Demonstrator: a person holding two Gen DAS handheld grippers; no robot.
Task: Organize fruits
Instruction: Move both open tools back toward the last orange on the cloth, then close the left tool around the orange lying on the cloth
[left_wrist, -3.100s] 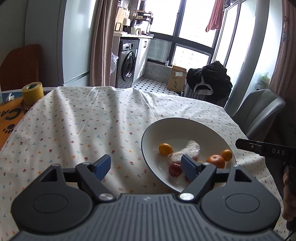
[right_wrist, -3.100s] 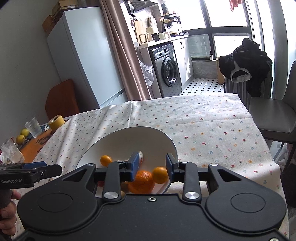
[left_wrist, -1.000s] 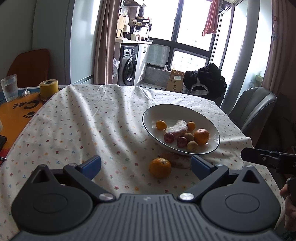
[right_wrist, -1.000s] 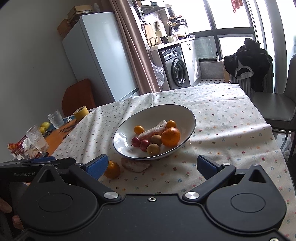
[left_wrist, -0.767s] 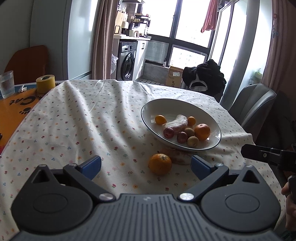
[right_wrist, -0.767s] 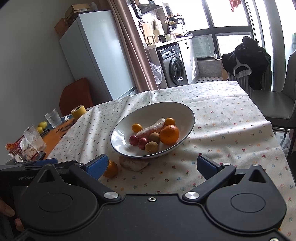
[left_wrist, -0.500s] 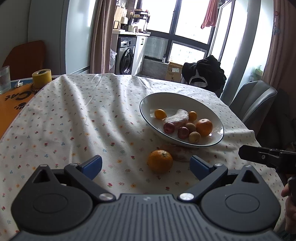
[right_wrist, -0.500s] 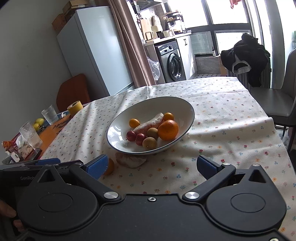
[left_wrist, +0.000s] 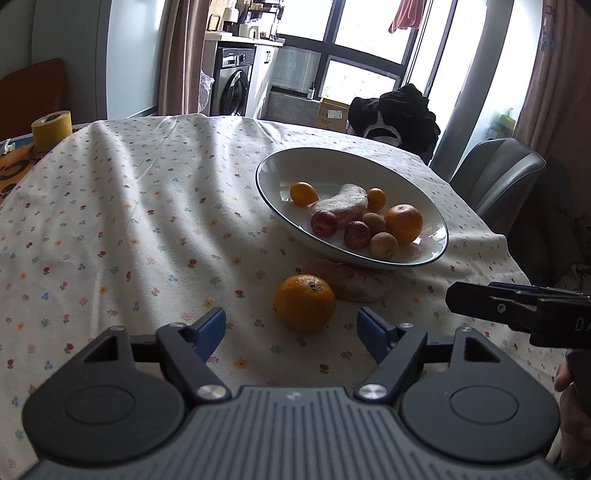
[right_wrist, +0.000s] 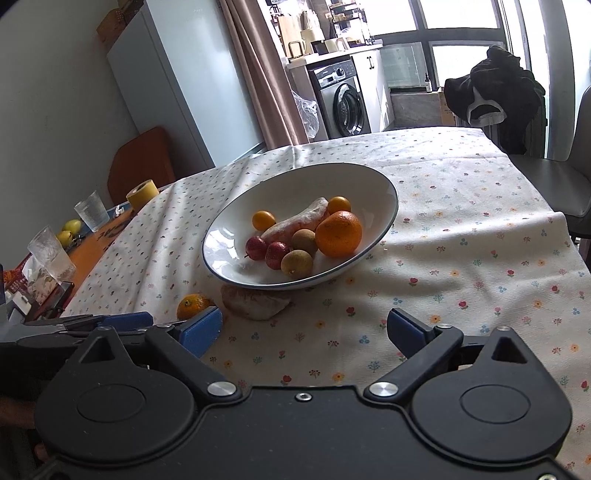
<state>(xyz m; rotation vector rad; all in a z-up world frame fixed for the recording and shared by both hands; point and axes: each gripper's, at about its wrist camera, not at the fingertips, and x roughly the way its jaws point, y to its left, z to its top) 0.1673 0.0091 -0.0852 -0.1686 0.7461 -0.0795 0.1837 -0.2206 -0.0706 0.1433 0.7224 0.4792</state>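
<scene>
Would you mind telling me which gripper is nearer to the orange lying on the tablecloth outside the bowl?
Left. The left gripper is open right in front of the orange; the right gripper is open farther right, facing the bowl.

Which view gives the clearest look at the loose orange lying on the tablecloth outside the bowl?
The left wrist view: the orange sits whole and unblocked just ahead of the open left gripper, near the bowl. In the right wrist view it is small and partly hidden behind a blue fingertip.
</scene>
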